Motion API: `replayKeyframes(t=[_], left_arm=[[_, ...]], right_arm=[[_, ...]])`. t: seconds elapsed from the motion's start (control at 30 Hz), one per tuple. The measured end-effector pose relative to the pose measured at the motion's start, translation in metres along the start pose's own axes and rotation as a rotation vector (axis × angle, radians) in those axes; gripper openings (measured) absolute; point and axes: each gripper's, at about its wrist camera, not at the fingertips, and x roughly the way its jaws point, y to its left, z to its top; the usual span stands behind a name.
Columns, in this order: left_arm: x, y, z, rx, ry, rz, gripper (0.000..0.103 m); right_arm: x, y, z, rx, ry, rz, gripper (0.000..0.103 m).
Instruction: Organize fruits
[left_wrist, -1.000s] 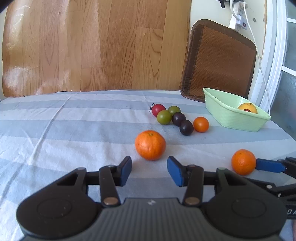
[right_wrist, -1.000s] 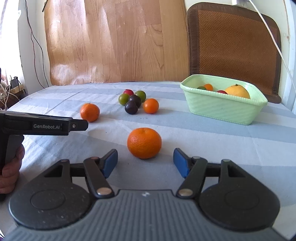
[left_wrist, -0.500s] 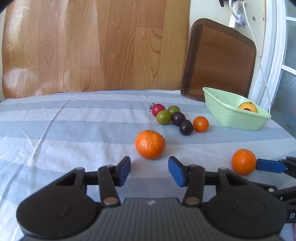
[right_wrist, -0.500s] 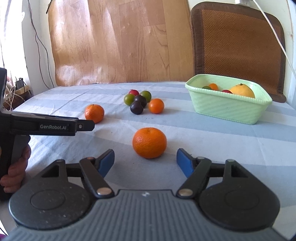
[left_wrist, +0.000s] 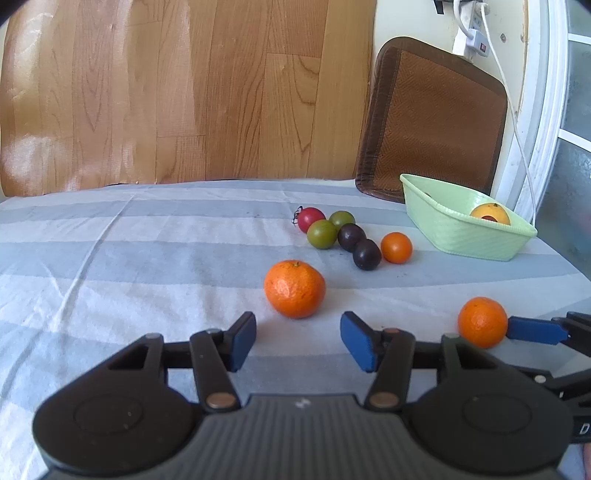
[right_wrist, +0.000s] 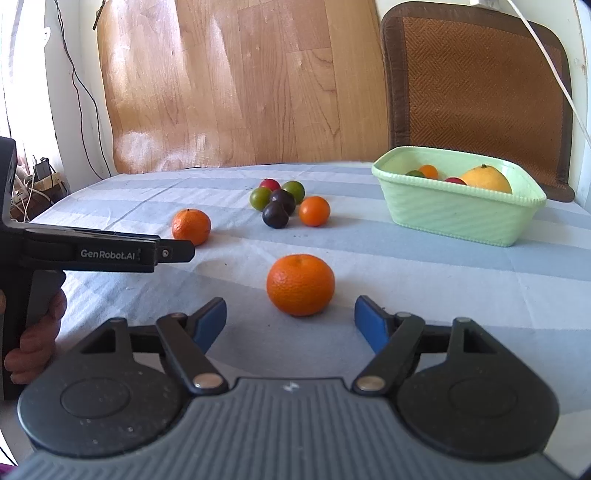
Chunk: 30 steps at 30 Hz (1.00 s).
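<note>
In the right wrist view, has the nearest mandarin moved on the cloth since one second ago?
No. The mandarin and the green basket both sit slightly further right, with the same gap between them, so only the view shifted.

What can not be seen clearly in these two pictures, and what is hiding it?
- Basket contents: in the right wrist view its front wall hides the lower parts of the fruits; the left wrist view shows only one yellow fruit over the rim.
- Red fruit in the cluster: in the right wrist view mostly behind a green fruit and a dark fruit.
- Person's hand: cut off by the left edge, right wrist view.
</note>
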Motion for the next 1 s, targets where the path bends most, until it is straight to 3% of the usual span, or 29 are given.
replayKeyframes(t=[1.0], left_arm=[[-0.0063, 0.0000, -0.0019, 0.001, -0.026, -0.011, 0.056]], right_arm=[[-0.0022, 0.0028, -0.0006, -0.008, 0.002, -0.080, 0.079]])
